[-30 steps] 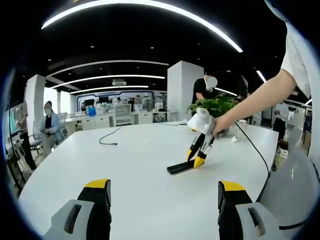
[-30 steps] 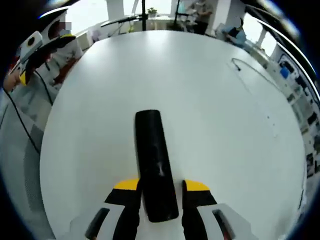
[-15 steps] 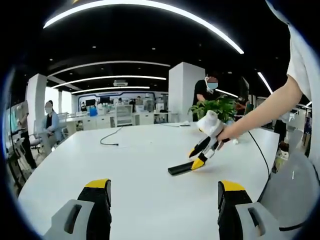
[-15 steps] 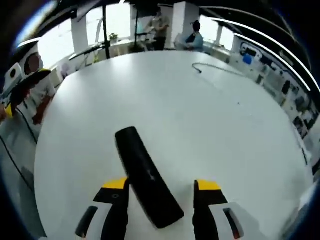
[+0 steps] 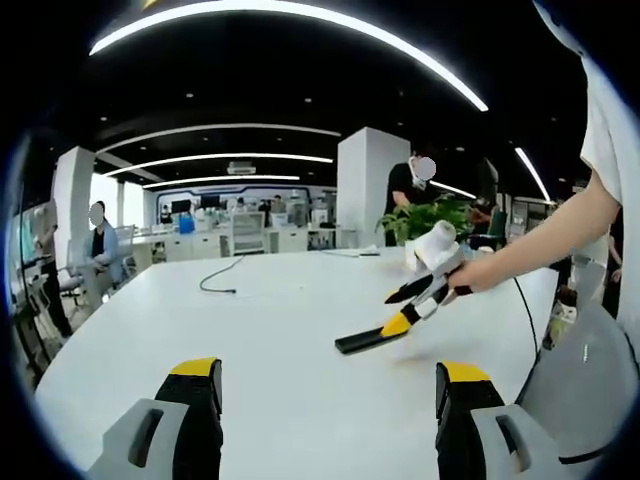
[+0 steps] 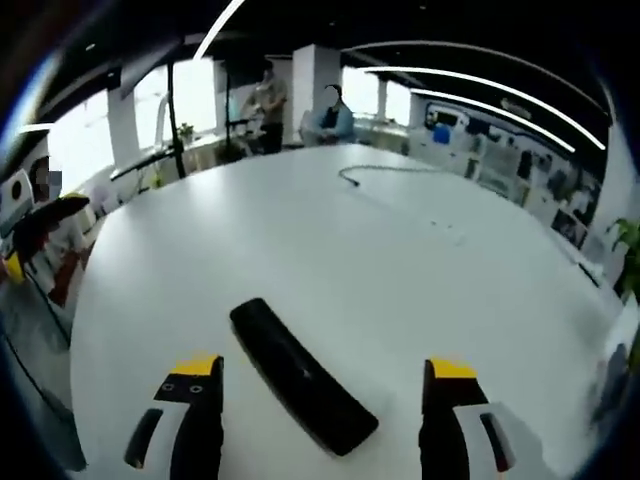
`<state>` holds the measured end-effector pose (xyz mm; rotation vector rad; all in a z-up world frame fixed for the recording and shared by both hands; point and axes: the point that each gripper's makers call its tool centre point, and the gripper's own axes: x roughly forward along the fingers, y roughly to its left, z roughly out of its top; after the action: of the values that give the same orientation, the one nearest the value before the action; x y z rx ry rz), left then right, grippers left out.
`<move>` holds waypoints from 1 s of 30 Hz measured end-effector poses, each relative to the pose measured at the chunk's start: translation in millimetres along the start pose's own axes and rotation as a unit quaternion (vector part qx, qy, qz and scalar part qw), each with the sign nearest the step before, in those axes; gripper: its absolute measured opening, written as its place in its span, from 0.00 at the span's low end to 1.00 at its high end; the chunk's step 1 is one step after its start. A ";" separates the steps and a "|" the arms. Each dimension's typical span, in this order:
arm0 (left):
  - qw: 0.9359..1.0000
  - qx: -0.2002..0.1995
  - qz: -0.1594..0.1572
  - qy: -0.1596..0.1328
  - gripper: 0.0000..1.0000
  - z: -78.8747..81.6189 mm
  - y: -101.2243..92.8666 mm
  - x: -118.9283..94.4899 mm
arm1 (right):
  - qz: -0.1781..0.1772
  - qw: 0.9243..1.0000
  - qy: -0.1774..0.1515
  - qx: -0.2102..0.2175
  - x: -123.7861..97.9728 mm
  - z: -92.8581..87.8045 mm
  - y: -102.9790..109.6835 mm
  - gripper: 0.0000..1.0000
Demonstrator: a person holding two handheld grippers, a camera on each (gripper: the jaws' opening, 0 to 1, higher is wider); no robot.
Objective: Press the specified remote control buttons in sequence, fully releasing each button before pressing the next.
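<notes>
A black remote control (image 6: 300, 377) lies flat on the white table (image 6: 330, 240), between the spread jaws of my right gripper (image 6: 322, 372) and touching neither. That gripper is open. In the left gripper view the remote (image 5: 370, 339) lies at mid-table, and the right gripper (image 5: 402, 308), held in a person's hand, hovers over its right end with its jaws apart. My left gripper (image 5: 328, 378) is open and holds nothing, well short of the remote.
A dark cable (image 5: 215, 278) lies on the far side of the table. A potted plant (image 5: 430, 215) stands at the far right edge. A grey chair (image 5: 585, 375) is at the near right. Several people stand or sit beyond the table.
The right gripper's jaws, close against the remote's sides a second ago, have spread wide and tilted up. The remote stays on the table. The left gripper has held still.
</notes>
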<state>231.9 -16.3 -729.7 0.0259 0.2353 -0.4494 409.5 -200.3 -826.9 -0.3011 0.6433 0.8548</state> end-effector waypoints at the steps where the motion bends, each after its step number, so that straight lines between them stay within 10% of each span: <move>1: 1.000 0.000 -0.001 -0.001 0.91 0.3 -0.4 0.0 | -0.004 1.000 -0.004 0.006 -2.1 0.8 0.5 0.82; 8: 1.000 0.000 -0.006 -0.002 0.91 0.9 -2.1 -0.3 | -0.039 0.998 -0.046 0.016 -14.0 8.7 1.1 0.99; 30: 1.000 -0.001 -0.009 -0.004 0.91 2.0 -2.6 -2.0 | -0.068 0.989 -0.119 0.049 -64.6 13.6 24.8 0.99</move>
<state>229.5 -17.9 -727.3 0.0201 0.2286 -0.4670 364.4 -216.8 -775.3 -0.1489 0.4356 0.7121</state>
